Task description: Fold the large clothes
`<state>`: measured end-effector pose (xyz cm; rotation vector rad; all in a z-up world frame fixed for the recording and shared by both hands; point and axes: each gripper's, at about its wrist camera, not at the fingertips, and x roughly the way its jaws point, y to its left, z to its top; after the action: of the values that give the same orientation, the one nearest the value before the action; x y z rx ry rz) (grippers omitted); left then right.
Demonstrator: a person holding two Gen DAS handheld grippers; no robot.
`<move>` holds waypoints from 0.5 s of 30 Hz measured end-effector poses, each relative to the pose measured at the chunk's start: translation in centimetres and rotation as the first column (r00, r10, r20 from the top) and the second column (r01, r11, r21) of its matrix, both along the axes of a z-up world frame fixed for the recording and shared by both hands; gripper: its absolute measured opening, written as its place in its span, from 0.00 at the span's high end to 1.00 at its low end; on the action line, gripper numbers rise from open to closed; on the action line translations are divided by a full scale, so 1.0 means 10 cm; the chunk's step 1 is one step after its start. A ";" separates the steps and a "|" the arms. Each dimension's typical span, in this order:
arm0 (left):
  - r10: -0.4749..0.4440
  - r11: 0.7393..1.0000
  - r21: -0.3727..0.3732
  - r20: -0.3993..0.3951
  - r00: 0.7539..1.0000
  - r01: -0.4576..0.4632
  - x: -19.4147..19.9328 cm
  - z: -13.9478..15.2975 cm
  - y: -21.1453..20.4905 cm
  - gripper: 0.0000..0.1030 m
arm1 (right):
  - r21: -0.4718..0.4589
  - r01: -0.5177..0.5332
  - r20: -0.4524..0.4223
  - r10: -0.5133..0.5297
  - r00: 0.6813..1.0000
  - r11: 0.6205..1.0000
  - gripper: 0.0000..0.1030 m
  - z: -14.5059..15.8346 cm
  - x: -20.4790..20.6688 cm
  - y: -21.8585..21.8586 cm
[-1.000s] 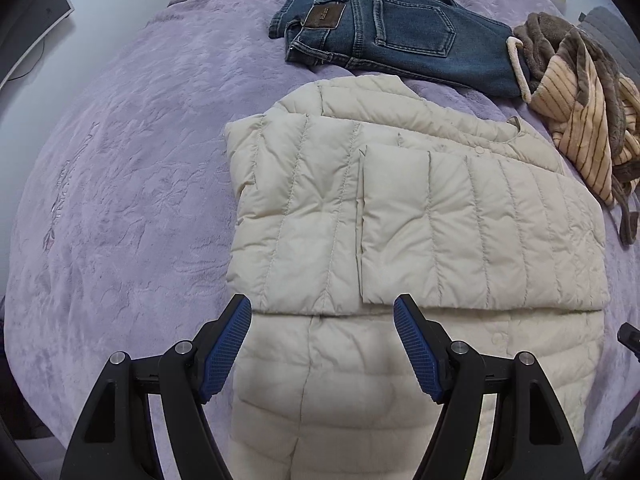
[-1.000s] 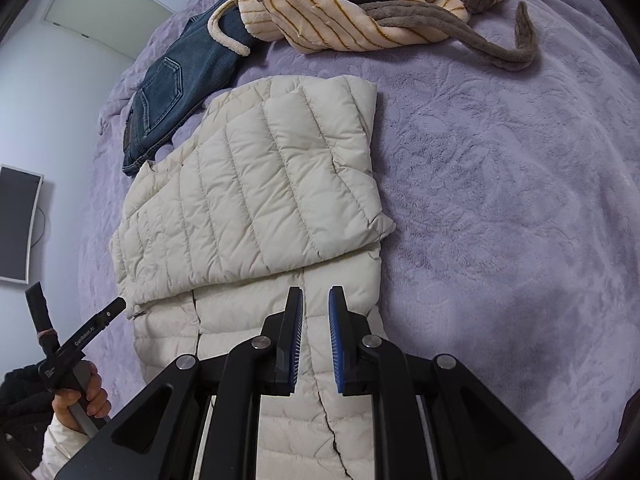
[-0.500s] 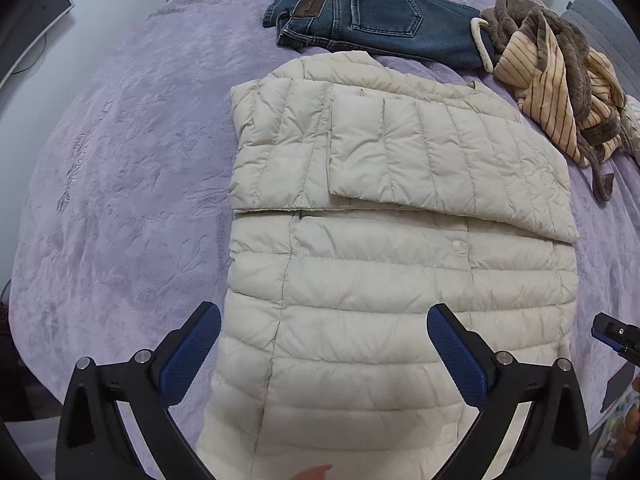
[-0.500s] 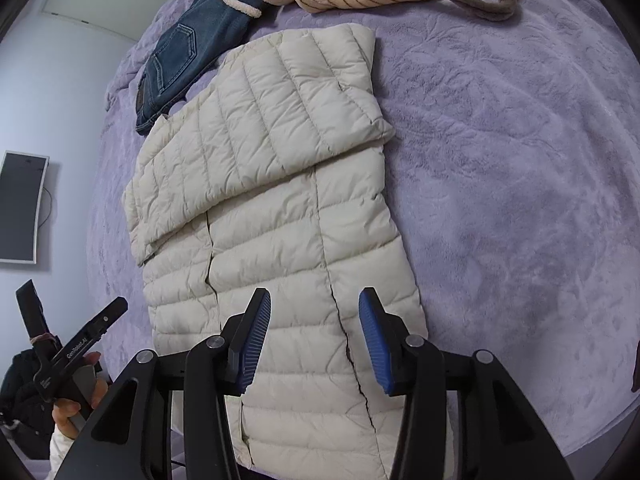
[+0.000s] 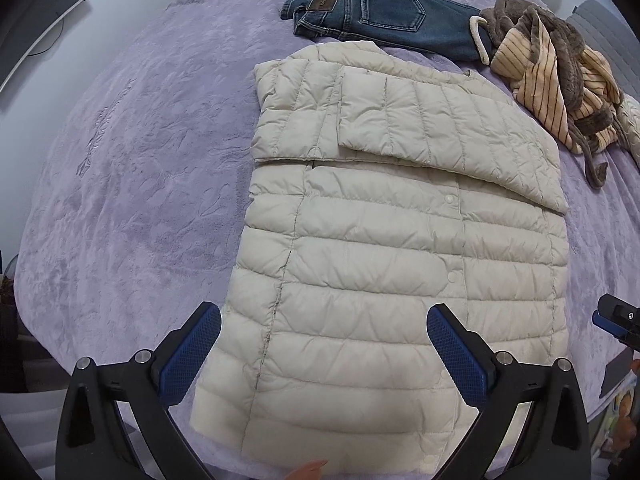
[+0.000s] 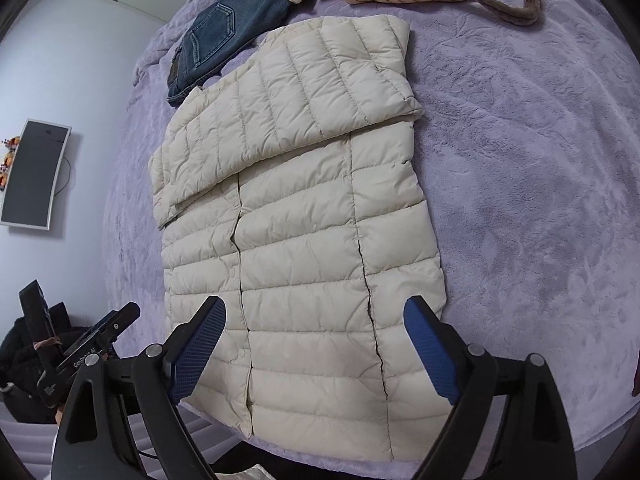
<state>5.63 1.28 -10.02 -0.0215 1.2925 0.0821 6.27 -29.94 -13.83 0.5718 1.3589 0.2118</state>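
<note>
A cream puffer jacket (image 5: 400,240) lies flat on the purple bedspread (image 5: 140,200), its sleeves folded across the chest. The left gripper (image 5: 324,350) hangs over the hem, jaws spread wide, gripping nothing. Beyond the collar lie jeans (image 5: 380,12) and a striped robe (image 5: 560,80).

One cream puffer jacket (image 5: 400,248) is counted | one pair of blue jeans (image 5: 380,16) is counted | one striped brown garment (image 5: 556,80) is counted | one purple bedspread (image 5: 132,184) is seen | one wall screen (image 6: 34,180) is seen | two grippers are counted, left gripper (image 5: 324,344) and right gripper (image 6: 316,340).
</note>
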 end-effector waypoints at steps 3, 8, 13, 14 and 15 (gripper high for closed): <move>-0.007 1.000 0.007 -0.001 1.000 0.007 -0.08 -0.02 0.07 0.00 | -0.012 -0.007 -0.004 0.007 1.000 1.000 0.10 -0.01 -0.08 0.07; 0.007 1.000 -0.001 -0.025 1.000 -0.007 -0.23 -0.16 0.33 0.00 | -0.019 0.007 -0.004 -0.007 1.000 1.000 0.10 -0.01 -0.26 0.19; -0.003 1.000 -0.027 -0.058 0.998 0.001 -0.45 -0.33 0.58 0.00 | -0.015 0.055 -0.027 -0.056 0.998 0.998 0.10 -0.06 -0.45 0.27; -0.004 0.999 -0.033 -0.064 0.998 0.001 -0.49 -0.36 0.62 0.00 | -0.008 0.073 -0.038 -0.073 0.997 0.997 0.10 -0.09 -0.49 0.27; -0.001 0.999 -0.039 -0.071 0.997 -0.002 -0.53 -0.40 0.68 0.00 | 0.000 0.092 -0.047 -0.092 0.995 0.996 0.10 -0.11 -0.54 0.27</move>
<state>0.30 8.06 -14.07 -0.0529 1.3652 0.0585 0.91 -27.27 -14.98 0.6433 1.3746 0.1252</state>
